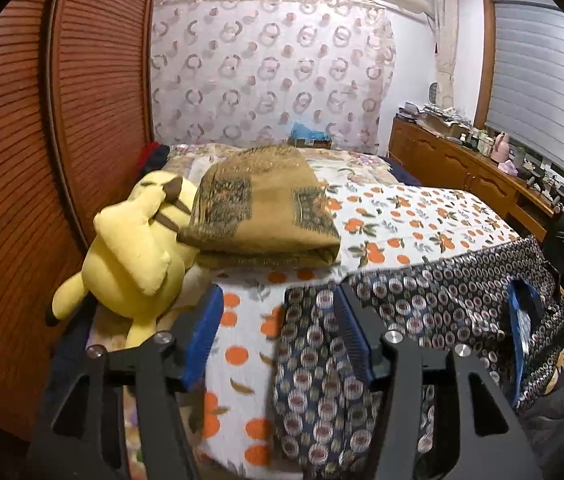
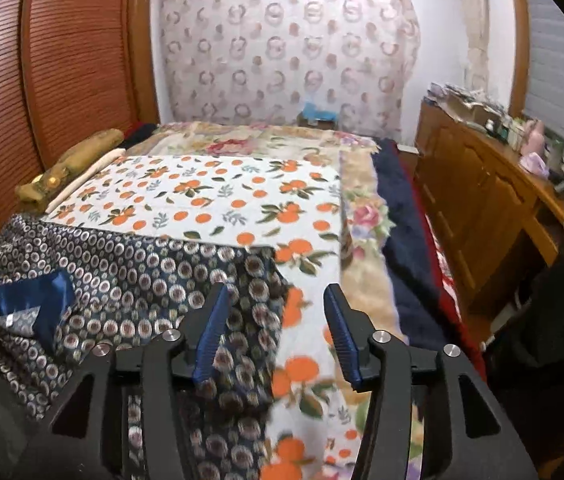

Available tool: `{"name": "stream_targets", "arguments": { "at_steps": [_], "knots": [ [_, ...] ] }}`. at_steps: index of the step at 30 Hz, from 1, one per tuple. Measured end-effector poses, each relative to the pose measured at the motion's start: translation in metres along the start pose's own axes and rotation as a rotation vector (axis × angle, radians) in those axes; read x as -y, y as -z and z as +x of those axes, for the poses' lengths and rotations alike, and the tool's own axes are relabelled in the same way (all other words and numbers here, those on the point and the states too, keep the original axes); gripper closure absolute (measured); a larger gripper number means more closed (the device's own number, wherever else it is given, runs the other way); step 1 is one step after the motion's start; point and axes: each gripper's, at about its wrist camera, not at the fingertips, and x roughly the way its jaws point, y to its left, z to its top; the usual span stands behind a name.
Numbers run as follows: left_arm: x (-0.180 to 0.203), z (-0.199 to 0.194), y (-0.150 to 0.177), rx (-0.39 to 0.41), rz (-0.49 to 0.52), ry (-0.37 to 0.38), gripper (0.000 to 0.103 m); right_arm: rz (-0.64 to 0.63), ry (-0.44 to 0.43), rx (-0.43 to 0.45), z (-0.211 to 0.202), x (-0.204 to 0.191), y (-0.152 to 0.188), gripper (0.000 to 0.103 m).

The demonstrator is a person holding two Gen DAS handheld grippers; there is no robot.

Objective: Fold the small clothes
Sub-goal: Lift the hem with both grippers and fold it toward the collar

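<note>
Hovering over the near edge of the bed [image 2: 362, 216], both grippers show their jaws parted about halfway with nothing pinched between the blue pads. The left gripper [image 1: 280, 308] has the dark circle-print garment [image 1: 422, 296] lying under and just past its right jaw, while its left jaw sits over the orange-print sheet [image 1: 414, 216]. Cloth runs beneath the gap, but the pads do not press on it. Off to the left of these jaws lies a yellow plush toy [image 1: 130, 256] on its side, leaning against a folded mustard blanket [image 1: 266, 208] straight ahead. A blue lining patch shows on the garment far out to the right of the jaws.

Over at the right gripper [image 2: 276, 312], the picture mirrors that: the same garment [image 2: 122, 264] spreads under the left jaw and away to the left, its edge falling between the two jaws, and the orange-print sheet [image 2: 222, 196] fills the space ahead and under the right jaw. Again the pads are clear of the fabric, no grip. The garment lies flattened across the near end of the bed, draping toward the camera. To the right of these jaws, beyond a floral cover and a dark blue blanket edge, stands a wooden cabinet [image 2: 474, 184] cluttered on top. A slatted wooden door [image 1: 22, 160] stands far left.
</note>
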Motion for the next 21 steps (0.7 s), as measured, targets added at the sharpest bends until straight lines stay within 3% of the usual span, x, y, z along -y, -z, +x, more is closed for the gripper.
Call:
{"name": "stream_targets", "arguments": {
  "at_steps": [3, 7, 12, 21],
  "knots": [
    [-0.001, 0.011, -0.013, 0.008, -0.001, 0.004, 0.047, -0.01, -0.012, -0.021, 0.022, -0.005, -0.01, 0.046],
    [0.002, 0.045, -0.019, -0.064, 0.019, 0.017, 0.047, -0.031, -0.047, -0.072, 0.057, -0.012, -0.019, 0.042],
    [0.012, 0.088, -0.003, -0.189, 0.039, 0.036, 0.047, -0.046, -0.037, -0.143, 0.09, -0.014, -0.017, 0.042],
    [0.016, 0.119, 0.02, -0.308, 0.024, 0.072, 0.047, -0.009, -0.04, -0.22, 0.117, -0.002, -0.008, 0.039]
  ]
}}
